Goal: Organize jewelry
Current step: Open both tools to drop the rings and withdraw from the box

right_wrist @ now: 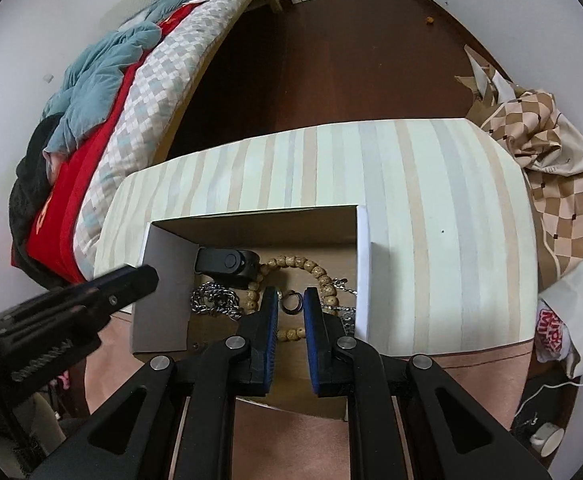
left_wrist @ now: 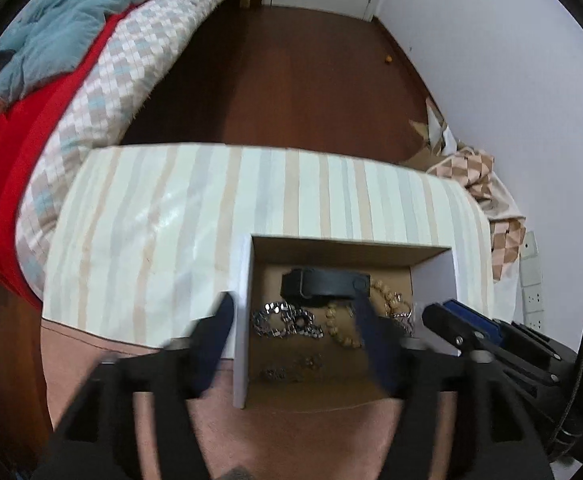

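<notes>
Left gripper (left_wrist: 291, 312) spread, straddling box (left_wrist: 241, 280) wall, blurred, apparently empty. Right gripper (right_wrist: 291, 300) slightly parted, nothing pinched, tilted down over box; only its view shows ring (right_wrist: 291, 305) among beads (right_wrist: 315, 270), chain (right_wrist: 215, 300).

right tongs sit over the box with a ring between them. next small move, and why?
Probably lift the right tongs straight up and clear of the cardboard box. Their jaws stand slightly apart and the small ring seen between them seems to lie loose among the wooden bead bracelet and silver chain, so nothing looks gripped. The left tongs are open too.
</notes>
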